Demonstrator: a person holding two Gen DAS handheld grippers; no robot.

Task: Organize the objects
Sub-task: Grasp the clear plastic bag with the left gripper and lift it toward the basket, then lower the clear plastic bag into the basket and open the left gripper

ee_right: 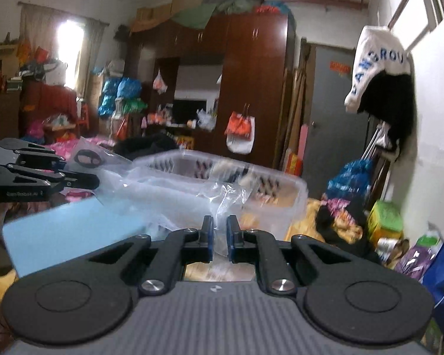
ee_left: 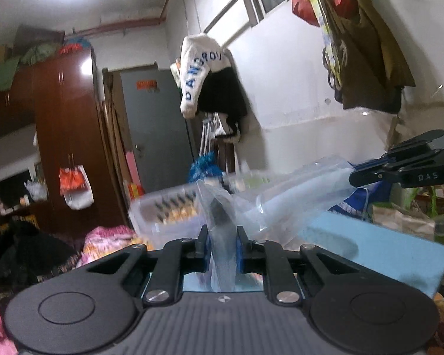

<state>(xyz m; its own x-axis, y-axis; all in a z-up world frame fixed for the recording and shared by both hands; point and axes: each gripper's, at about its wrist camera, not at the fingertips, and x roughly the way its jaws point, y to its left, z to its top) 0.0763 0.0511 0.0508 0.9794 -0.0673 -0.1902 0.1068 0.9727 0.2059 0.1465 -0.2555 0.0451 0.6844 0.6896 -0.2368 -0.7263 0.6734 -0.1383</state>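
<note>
A clear plastic bag (ee_left: pixel 281 195) stretches lengthwise between both grippers, above a blue board (ee_left: pixel 370 245). The left gripper (ee_left: pixel 222 245) pinches one end; the right gripper (ee_right: pixel 220 236), narrowed, clamps the other. Only the right view shows the bag's black sticker (ee_right: pixel 87 157). A clear basket (ee_right: pixel 222 174) sits just beyond.

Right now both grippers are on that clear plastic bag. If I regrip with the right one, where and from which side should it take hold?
Probably the bunched film at the near end of the clear plastic bag, coming level from the near side, as the right gripper does. The far end is pinched by the left gripper, and the basket blocks the far side.
</note>
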